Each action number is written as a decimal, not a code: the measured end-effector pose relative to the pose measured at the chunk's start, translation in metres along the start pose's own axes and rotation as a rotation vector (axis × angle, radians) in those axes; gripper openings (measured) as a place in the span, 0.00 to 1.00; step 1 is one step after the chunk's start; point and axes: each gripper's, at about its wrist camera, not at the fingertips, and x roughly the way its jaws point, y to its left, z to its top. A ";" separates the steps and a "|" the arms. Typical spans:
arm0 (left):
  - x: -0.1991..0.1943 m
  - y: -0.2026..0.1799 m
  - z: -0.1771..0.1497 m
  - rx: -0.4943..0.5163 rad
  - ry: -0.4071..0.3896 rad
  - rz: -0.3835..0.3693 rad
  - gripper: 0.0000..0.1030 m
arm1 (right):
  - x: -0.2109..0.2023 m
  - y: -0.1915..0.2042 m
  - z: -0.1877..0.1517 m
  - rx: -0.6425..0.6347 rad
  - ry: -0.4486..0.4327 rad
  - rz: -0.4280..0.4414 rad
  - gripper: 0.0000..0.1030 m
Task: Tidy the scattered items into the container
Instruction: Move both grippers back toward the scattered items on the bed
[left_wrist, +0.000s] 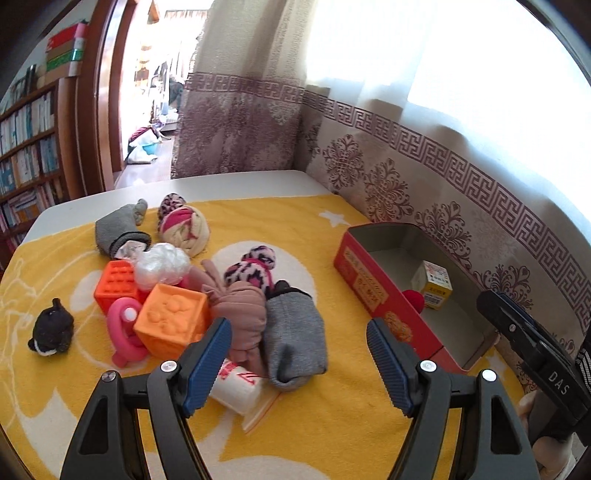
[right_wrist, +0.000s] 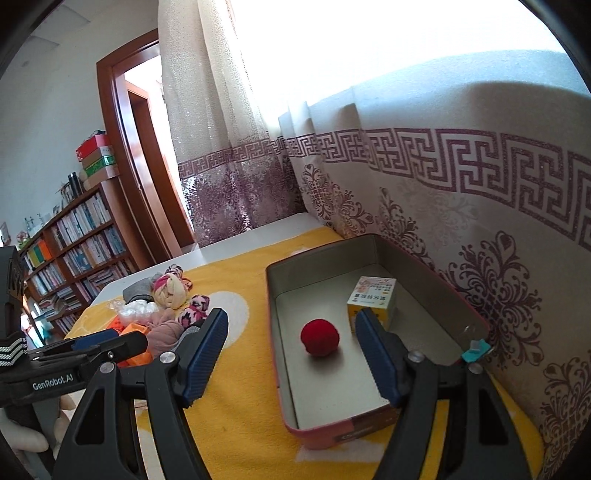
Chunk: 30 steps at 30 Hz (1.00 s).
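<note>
A red tin (left_wrist: 369, 284) lies open on the yellow blanket at the right, with a red ball (right_wrist: 319, 338) and a small yellow box (right_wrist: 371, 299) inside. Left of it is a heap: grey sock (left_wrist: 295, 332), pink sock bundle (left_wrist: 243, 314), leopard-print sock (left_wrist: 255, 267), orange cube (left_wrist: 171, 319), pink ring toy (left_wrist: 123, 332), white cup (left_wrist: 236, 387), crumpled plastic bag (left_wrist: 160, 264). My left gripper (left_wrist: 297, 332) is open just in front of the heap, holding nothing. My right gripper (right_wrist: 291, 332) is open above the tin's near left wall (right_wrist: 277, 332), empty.
A black knitted toy (left_wrist: 51, 330) lies apart at the left. A striped sock ball (left_wrist: 184, 229) and another grey sock (left_wrist: 118, 229) lie behind the heap. A patterned curtain (right_wrist: 461, 221) hangs right behind the tin. A bookshelf (right_wrist: 74, 251) and a doorway stand beyond the table's far edge.
</note>
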 end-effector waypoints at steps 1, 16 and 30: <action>-0.002 0.008 -0.001 -0.013 -0.001 0.011 0.75 | 0.001 0.005 -0.001 -0.004 0.006 0.012 0.73; -0.029 0.122 -0.019 -0.209 -0.020 0.161 0.75 | 0.030 0.079 -0.012 -0.101 0.111 0.149 0.73; -0.032 0.194 -0.033 -0.321 0.011 0.274 0.75 | 0.058 0.109 -0.031 -0.136 0.212 0.188 0.73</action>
